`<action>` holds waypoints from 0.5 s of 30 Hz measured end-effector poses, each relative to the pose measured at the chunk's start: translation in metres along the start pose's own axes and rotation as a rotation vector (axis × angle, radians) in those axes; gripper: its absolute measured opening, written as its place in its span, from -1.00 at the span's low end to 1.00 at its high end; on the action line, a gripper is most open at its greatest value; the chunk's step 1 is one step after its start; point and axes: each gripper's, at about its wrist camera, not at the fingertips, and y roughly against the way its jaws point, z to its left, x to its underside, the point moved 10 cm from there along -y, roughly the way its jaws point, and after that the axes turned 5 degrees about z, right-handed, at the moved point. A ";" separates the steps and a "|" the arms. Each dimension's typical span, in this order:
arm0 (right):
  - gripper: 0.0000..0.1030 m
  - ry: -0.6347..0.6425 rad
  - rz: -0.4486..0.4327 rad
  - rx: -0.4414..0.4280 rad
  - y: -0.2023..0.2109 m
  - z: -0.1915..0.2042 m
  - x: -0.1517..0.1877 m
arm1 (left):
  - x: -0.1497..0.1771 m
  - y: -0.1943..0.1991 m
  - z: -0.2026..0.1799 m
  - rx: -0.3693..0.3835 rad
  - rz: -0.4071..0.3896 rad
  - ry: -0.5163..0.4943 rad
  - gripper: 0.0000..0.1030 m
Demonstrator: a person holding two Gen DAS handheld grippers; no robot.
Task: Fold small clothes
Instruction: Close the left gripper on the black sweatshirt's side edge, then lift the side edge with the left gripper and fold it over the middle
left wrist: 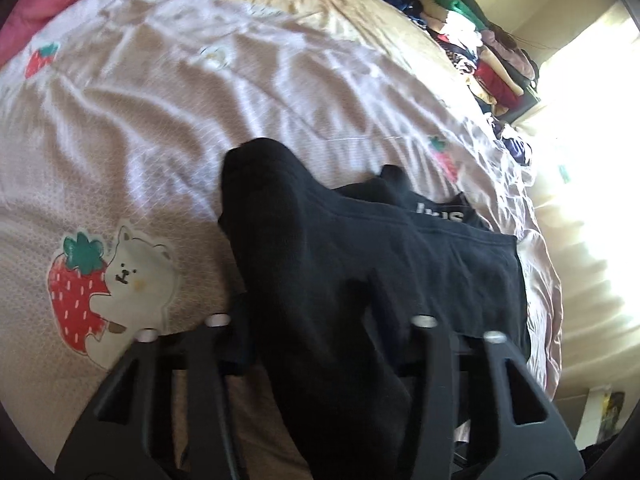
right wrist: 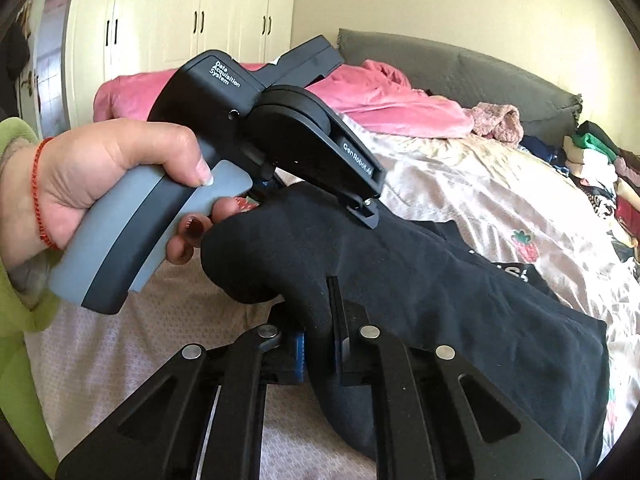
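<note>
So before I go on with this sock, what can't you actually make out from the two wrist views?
- Left wrist view: the left gripper jaws' tips are buried under the black knit sock.
- Right wrist view: the right gripper pads are partly covered by the sock.
- Black garment with white lettering: print half hidden by a fold.
- Stacked clothes pile: too small and glare-washed.

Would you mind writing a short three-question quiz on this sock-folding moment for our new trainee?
1. True or false: the right gripper is shut on the black sock.
2. What does the sock lie on? A) dark garment B) pink blanket C) floor
3. Fill in: the bedsheet print shows a bear hugging a ____.

Key: 1 true; 2 A; 3 strawberry.
</note>
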 end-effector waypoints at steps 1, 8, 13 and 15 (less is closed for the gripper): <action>-0.84 -0.004 -0.011 0.006 0.004 -0.003 -0.001 | 0.000 0.003 -0.004 -0.005 -0.008 -0.006 -0.49; -0.86 -0.061 -0.081 0.040 0.036 -0.019 0.000 | -0.003 0.026 -0.041 -0.028 -0.060 -0.055 -0.56; -0.86 -0.099 -0.125 0.068 0.068 -0.036 0.006 | -0.002 0.043 -0.080 -0.045 -0.094 -0.113 -0.56; -0.87 -0.108 -0.138 0.080 0.077 -0.042 0.009 | -0.002 0.048 -0.098 -0.044 -0.107 -0.130 -0.56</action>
